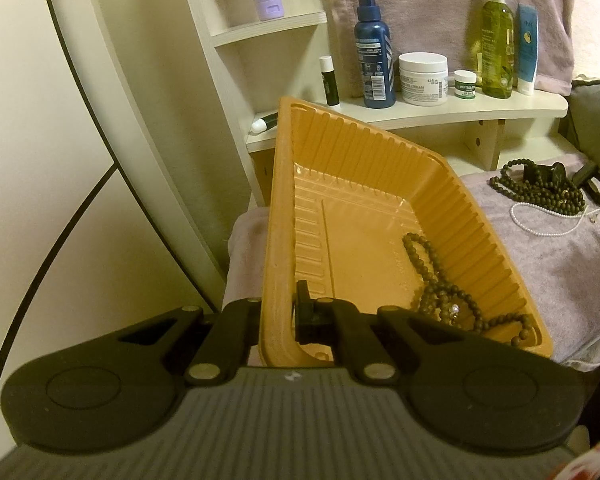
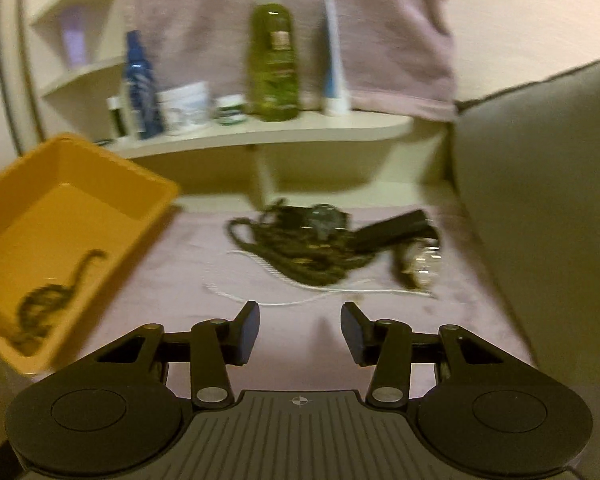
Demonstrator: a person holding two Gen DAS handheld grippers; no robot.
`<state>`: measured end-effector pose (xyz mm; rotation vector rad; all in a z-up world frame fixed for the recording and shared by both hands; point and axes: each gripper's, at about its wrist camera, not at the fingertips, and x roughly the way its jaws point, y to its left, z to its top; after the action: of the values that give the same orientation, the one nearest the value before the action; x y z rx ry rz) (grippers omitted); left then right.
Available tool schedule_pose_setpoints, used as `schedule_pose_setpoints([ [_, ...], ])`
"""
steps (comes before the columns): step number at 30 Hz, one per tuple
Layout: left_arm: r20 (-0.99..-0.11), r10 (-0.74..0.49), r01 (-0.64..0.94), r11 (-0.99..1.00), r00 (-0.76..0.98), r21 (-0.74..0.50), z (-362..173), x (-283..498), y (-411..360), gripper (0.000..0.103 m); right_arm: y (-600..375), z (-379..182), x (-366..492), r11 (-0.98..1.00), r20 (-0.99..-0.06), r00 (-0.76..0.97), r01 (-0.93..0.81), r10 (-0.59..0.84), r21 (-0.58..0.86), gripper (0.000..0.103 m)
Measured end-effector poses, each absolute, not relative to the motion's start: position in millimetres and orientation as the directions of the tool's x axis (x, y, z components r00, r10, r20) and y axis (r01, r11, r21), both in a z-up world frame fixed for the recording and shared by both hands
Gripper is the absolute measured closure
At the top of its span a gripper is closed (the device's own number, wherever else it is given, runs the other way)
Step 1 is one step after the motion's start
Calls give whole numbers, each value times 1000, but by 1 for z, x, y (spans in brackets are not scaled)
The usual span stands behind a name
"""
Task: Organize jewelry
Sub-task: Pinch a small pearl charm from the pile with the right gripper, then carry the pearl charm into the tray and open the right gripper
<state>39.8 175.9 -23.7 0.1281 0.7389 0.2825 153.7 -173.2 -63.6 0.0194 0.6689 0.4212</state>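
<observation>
Risk in the left wrist view comes from the hold on the orange ribbed plastic tray (image 1: 340, 216). The left gripper (image 1: 278, 316) is closed tight on one near wall of this tray, close to a corner, and the tray stands tilted, with its far end raised toward the cream wooden shelf (image 1: 440, 114) of bottles. A strand of dark brown wooden beads (image 1: 440, 292) lies already inside, gathered at the low near side. If the pinch on the thin wall slips, or the tray tilts more, I judge the beads can slide out over the rim, or the tray can fall on the lilac towel (image 1: 540, 272) below. The pile of dark beads (image 1: 540, 190) that waits lies on this towel, well apart to the right.

In the right wrist view, which is blurred, the right gripper (image 2: 300, 330) stands about half open and holds nothing; only towel shows between its fingers. It points toward the tangled pile, where a thin white pearl string (image 2: 300, 294) lies nearest and a black strap (image 2: 396, 226) lies behind. The strands overlap, so a grasp can, I think, lift several at once or drag the pearl string off the towel. The half-wide opening can also miss a flat thin strand.
</observation>
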Motion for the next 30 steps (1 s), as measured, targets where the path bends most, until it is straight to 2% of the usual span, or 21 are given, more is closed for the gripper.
schedule_pose_setpoints([
  [4, -646, 301, -209, 953, 701, 218, -24, 40, 175, 100, -177, -71, 168, 927, -604, 713, -354, 355, 127, 59],
  [8, -649, 304, -209, 953, 698, 221, -24, 41, 174, 100, -177, -81, 183, 932, -622, 706, -345, 338, 114, 76],
  [19, -650, 306, -211, 952, 696, 223, -24, 42, 175, 100, -165, -93, 202, 932, -638, 703, -356, 313, 65, 87],
  [21, -650, 307, -211, 952, 696, 223, -25, 42, 175, 100, -164, -93, 202, 932, -639, 701, -357, 315, 68, 92],
  [30, -647, 306, -210, 952, 699, 224, -26, 42, 174, 100, -154, -63, 184, 911, -590, 714, -401, 378, 98, 93],
])
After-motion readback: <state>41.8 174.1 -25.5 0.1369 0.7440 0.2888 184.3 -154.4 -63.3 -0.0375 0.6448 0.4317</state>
